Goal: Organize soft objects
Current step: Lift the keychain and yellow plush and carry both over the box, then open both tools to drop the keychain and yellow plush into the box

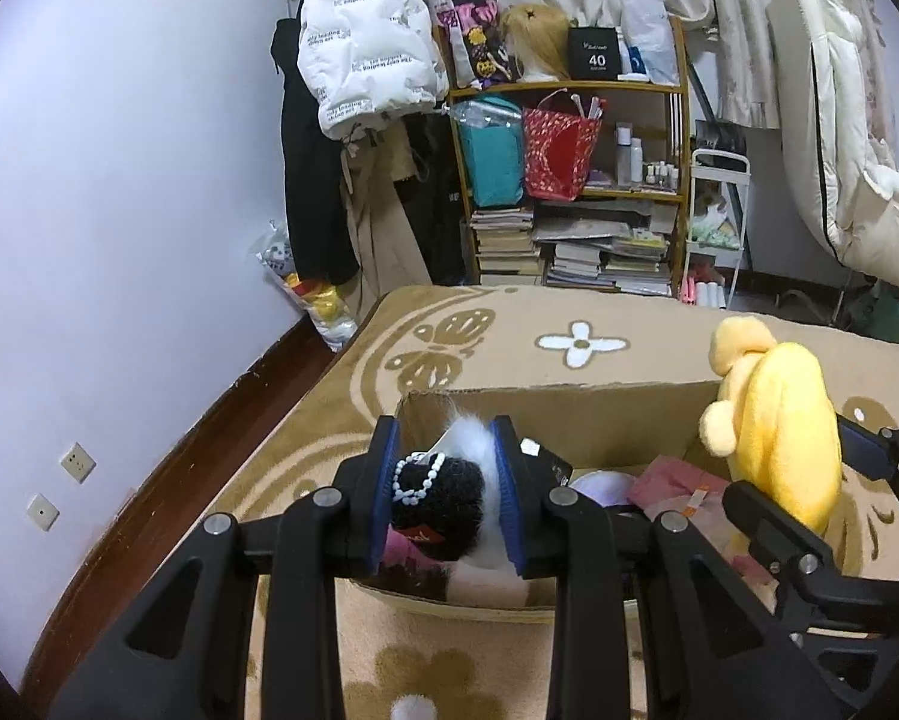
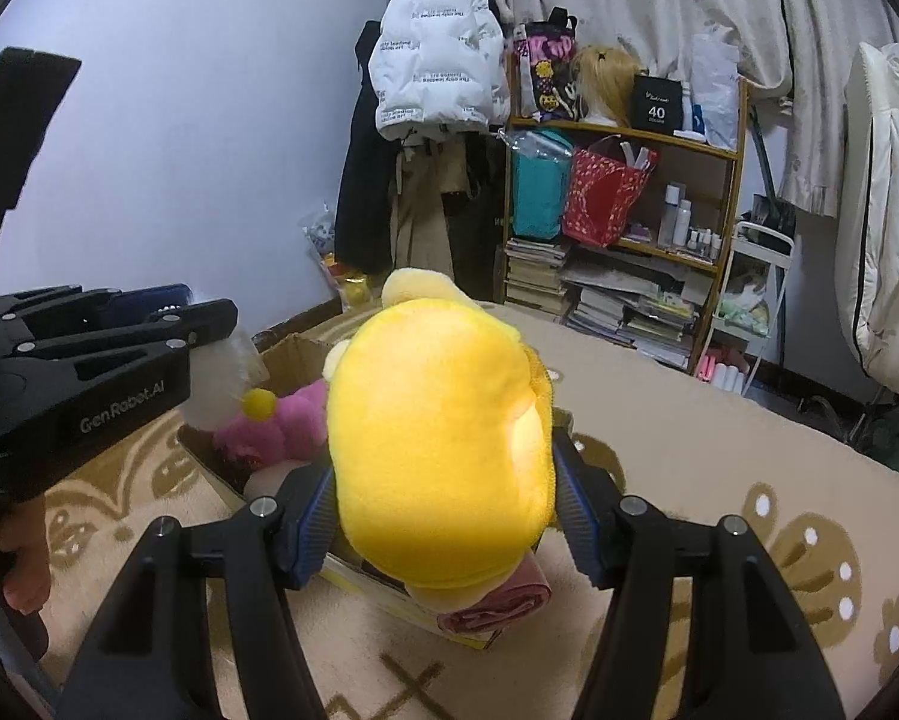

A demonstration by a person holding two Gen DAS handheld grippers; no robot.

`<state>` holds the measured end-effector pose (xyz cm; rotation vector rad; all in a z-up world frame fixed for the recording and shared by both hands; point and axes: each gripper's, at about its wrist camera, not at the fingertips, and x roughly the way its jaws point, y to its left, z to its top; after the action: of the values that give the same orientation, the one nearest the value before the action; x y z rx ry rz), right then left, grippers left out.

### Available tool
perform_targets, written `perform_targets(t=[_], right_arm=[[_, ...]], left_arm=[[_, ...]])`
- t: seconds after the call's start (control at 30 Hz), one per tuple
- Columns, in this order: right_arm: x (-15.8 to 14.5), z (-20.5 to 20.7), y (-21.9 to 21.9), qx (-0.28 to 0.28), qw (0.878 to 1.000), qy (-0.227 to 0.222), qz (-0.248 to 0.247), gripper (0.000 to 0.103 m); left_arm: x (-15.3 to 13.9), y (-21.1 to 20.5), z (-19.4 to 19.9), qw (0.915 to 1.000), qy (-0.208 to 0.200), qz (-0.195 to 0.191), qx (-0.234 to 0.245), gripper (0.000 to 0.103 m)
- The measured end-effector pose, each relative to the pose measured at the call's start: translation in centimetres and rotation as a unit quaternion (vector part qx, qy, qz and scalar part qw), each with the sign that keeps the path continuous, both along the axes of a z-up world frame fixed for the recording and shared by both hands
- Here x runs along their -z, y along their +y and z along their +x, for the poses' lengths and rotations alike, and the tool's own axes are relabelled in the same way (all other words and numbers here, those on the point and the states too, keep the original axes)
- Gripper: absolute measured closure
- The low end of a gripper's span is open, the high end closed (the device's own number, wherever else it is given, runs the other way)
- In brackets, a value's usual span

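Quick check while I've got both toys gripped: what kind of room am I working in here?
Most likely a lived-in bedroom or spare room at home: coats including a white puffer jacket hang by the wall, a wooden shelf holds bags, bottles and stacked books, and a patterned rug lies under the cardboard box.

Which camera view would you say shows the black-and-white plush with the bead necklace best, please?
The left wrist view: the black-and-white plush sits centred in the left claw, beads and red patch visible, above the cardboard box. In the right wrist view, only a bit of pale fur shows beside that claw.
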<state>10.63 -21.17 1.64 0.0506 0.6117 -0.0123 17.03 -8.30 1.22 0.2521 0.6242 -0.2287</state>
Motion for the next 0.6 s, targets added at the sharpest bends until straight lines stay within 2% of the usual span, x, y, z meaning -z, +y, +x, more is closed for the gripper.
perform_targets(t=[0.2, 0.37, 0.6], right_arm=[[0.5, 0.6, -0.5, -0.001, 1.0, 0.005, 0.011, 0.035], [1.0, 1.1, -0.4, -0.004, 1.0, 0.012, 0.01, 0.033], [1.6, 1.6, -0.5, -0.004, 1.0, 0.025, 0.013, 0.031]], left_arm=[[0.7, 0.1, 0.5, 1.0, 0.001, -0.005, -0.006, 0.074], [1.4, 0.1, 1.2, 0.9995, 0.018, 0.013, -0.022, 0.072], [2.3, 2.0, 2.5, 0.9972, 0.057, -0.022, -0.043, 0.071]])
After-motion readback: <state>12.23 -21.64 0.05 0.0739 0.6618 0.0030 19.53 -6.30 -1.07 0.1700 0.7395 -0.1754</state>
